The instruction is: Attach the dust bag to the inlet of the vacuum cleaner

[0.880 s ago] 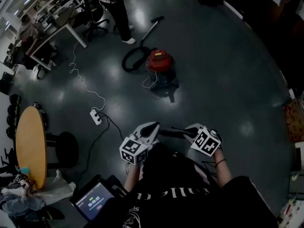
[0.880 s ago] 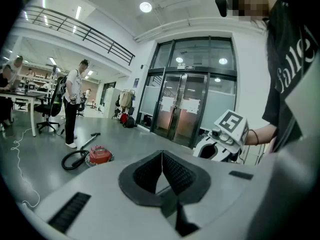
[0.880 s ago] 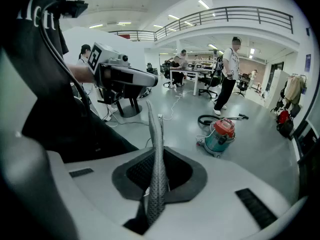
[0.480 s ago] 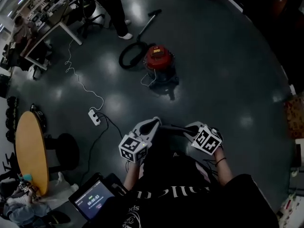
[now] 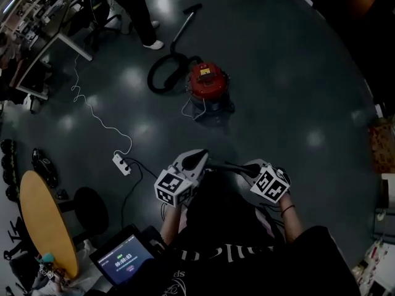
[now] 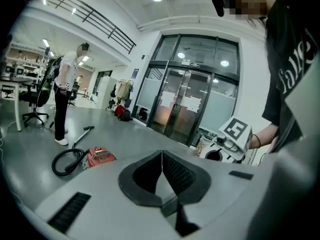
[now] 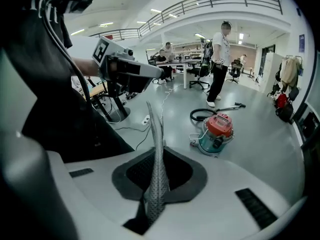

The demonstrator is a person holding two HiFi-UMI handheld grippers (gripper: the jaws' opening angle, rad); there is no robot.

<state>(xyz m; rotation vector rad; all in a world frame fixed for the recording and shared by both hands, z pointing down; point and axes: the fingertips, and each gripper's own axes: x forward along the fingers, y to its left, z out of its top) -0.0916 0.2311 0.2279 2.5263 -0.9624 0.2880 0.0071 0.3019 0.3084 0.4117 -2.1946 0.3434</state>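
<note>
The vacuum cleaner (image 5: 208, 82) has a red lid and a teal body and stands on the grey floor some way ahead; it also shows as vacuum cleaner (image 7: 217, 129) and, small, as vacuum cleaner (image 6: 100, 156). Its black hose (image 5: 163, 73) curls to its left. Both grippers are held close in front of the body. My right gripper (image 5: 250, 168) is shut on the thin grey textured dust bag (image 7: 156, 149), which stands edge-on out of the jaws. My left gripper (image 5: 199, 159) is shut; I see nothing clearly between its jaws in the left gripper view. A dark strip (image 5: 227, 165) spans between the two grippers.
A person (image 5: 133, 5) stands beyond the hose. A white power strip (image 5: 121, 163) with cables lies on the floor at the left. A round wooden table (image 5: 46, 221) and a stool are at lower left, desks (image 5: 37, 17) at upper left, glass doors (image 6: 185, 104) behind.
The view has shifted: the round table and power strip have slid lower and leftward in the picture. Both grippers keep their pose in front of the body.
</note>
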